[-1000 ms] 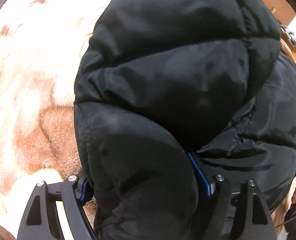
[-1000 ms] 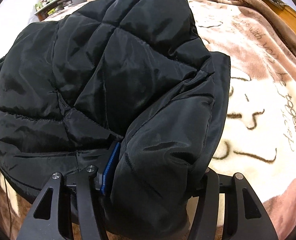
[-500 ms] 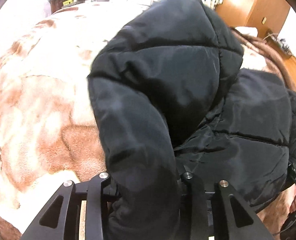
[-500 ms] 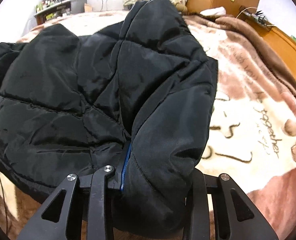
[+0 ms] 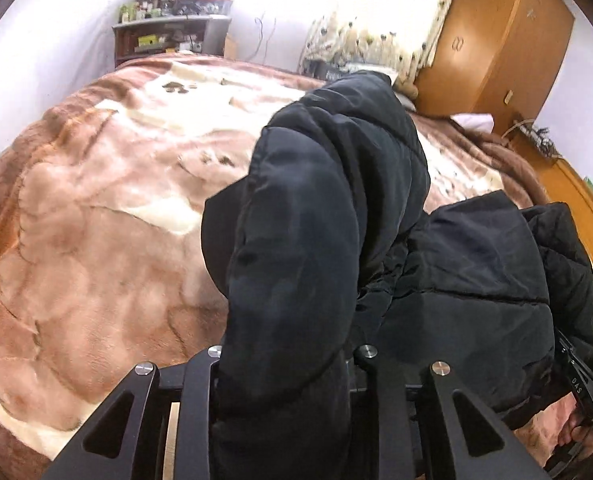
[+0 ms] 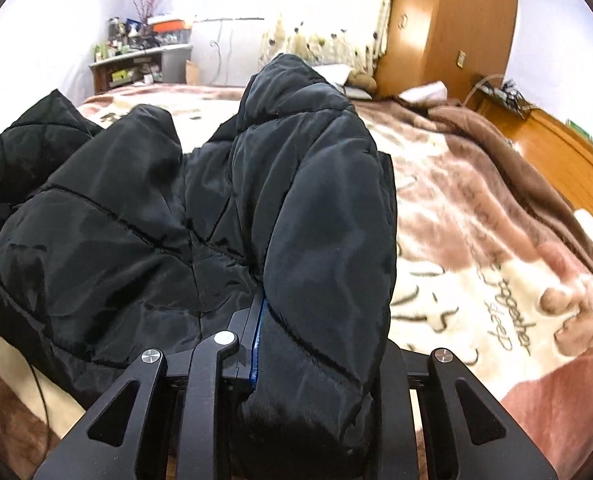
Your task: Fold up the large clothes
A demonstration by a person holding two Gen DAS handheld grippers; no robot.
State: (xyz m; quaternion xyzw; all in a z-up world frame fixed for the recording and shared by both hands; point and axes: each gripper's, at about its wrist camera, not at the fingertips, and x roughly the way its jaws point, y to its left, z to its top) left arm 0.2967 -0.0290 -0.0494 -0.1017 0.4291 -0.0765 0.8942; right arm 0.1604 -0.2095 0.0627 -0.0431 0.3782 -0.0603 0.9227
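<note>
My left gripper (image 5: 288,360) is clamped on a thick, rounded fold of the black quilted puffer jacket (image 5: 468,280); its jaws have just been closing, and the padded cloth now fills the whole gap between them and bulges up over them. The fold rises from my fingers into a tall hump that hides the middle of the left wrist view. To the right of it the rest of the jacket spreads low across the plush brown and cream blanket (image 5: 96,248) that covers the bed.

My right gripper (image 6: 300,360) grips another puffy fold of the same jacket (image 6: 320,208). Its jaws have also just been closing, and the blue pad of the left-hand finger (image 6: 256,344) presses flat against the fabric. The cloth swells out above and to the right of the fingers, so the other pad is hidden. From this side the jacket's body lies to the left, bunched and creased, resting on the blanket (image 6: 496,240), which here shows dark script lettering and cartoon shapes.

At the lower right edge of the left wrist view I can see a bit of the right gripper's black frame (image 5: 584,384) with a hand (image 5: 568,436) below it, close beside the jacket's hem.

Beyond the bed stand a cluttered shelf unit (image 5: 168,36), a spotted pale curtain (image 5: 376,20) and an orange-brown wooden wardrobe (image 5: 496,48).
</note>
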